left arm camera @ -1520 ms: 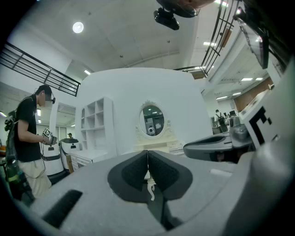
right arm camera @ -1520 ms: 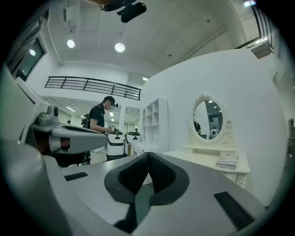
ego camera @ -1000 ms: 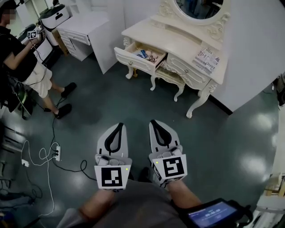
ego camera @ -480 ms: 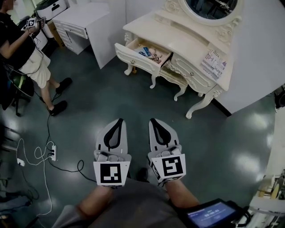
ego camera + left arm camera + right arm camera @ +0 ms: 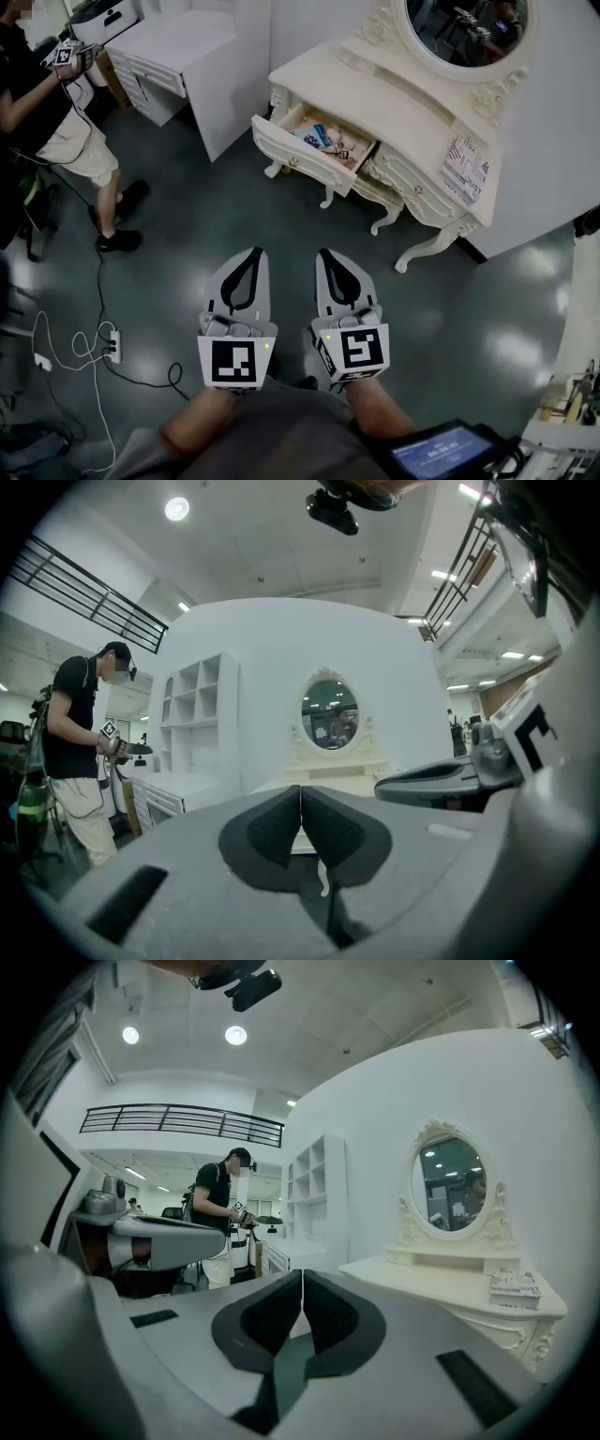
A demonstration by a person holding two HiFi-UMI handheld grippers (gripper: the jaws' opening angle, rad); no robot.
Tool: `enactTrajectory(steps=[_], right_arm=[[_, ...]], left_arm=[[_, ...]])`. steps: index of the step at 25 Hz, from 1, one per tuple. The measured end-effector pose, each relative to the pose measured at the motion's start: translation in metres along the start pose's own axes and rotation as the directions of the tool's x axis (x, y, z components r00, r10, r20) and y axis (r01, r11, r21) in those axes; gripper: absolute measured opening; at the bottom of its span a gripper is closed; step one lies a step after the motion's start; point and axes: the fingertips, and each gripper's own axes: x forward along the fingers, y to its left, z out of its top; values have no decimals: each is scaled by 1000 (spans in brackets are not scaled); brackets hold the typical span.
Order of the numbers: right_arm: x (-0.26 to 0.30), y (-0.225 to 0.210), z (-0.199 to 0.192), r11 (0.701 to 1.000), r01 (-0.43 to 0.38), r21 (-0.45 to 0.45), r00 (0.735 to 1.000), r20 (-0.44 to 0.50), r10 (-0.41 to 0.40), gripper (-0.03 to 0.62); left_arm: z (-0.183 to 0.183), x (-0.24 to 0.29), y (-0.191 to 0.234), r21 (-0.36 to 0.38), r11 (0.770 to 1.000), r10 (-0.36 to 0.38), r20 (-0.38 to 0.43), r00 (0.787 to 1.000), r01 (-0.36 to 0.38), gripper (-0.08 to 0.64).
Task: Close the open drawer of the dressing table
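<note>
Drawer (image 5: 302,150) position: 12 o'clock, open, in one dressing table (image 5: 394,89); count one open drawer. Grippers, two: left gripper (image 5: 249,256), right gripper (image 5: 326,256), jaws pressed together, empty, well apart from it. Risk: an off-centre push may skew the drawer; loose items (image 5: 326,139) inside may snag

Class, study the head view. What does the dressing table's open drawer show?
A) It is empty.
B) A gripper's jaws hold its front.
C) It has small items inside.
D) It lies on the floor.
C: the drawer of the dressing table is pulled out, with small items lying inside it.
</note>
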Motion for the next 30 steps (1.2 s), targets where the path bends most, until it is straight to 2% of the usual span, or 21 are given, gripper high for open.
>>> enactTrajectory(steps=[9,14,19,24,30], right_arm=[[66,-6,30,997,71,-16,997,27,-71,15],[83,-18,37,995,101,-27,995,26,-100,15],[102,-31,28,993,113,-16,994,11,-113,15],[135,-61,16,992,124,14,992,-1,-124,15],[196,-115,10,987,146,63,989,-9,-146,15]], left_arm=[[16,50,55,11,998,-65,29,997,64,17],[20,70,63,18,996,-85,38,996,84,17],[6,90,66,10,995,-96,6,995,96,17],[-7,133,67,31,993,-111,-38,993,112,17],[-11,210,77,66,990,-122,-65,990,126,16]])
